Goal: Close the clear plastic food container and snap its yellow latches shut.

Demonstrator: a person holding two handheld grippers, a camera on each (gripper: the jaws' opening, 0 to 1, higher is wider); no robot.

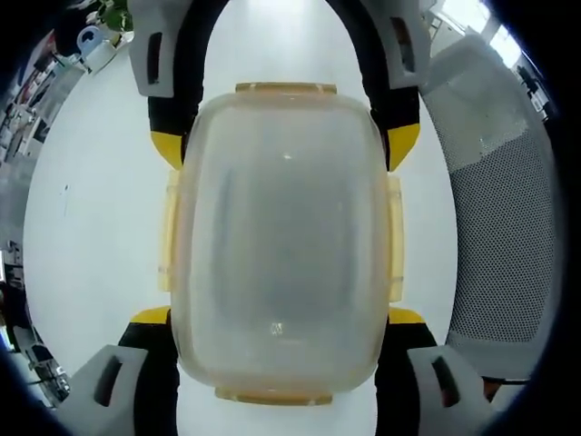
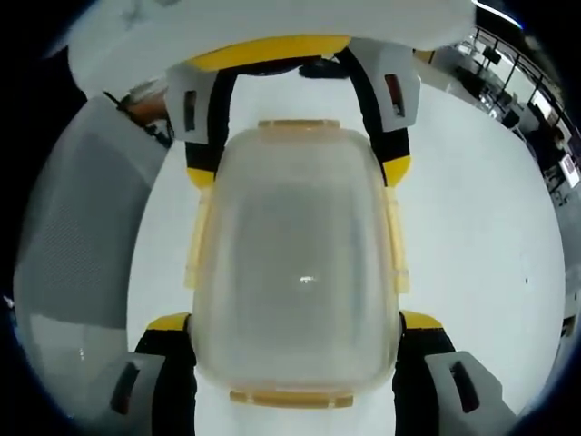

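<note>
A clear plastic food container (image 1: 281,245) (image 2: 295,272) with a frosted face hangs over a white table (image 1: 91,227), held from opposite ends. Yellow latches run along its long sides (image 1: 166,232) (image 2: 397,241) and short ends (image 1: 286,89) (image 2: 290,398). My left gripper (image 1: 278,316) rises from the bottom of the left gripper view, its yellow-tipped jaws pressed against both sides of the container. My right gripper (image 2: 295,320) clasps the other end the same way. Each gripper also appears at the top of the other's view: the right gripper (image 1: 286,147), the left gripper (image 2: 300,171).
A grey mesh chair (image 1: 499,209) (image 2: 82,227) stands beside the table. Small clutter (image 1: 91,45) sits at the far table edge. A person's hand (image 2: 145,95) and white clothing (image 2: 272,23) are behind the left gripper. Office furniture (image 2: 536,100) lies beyond.
</note>
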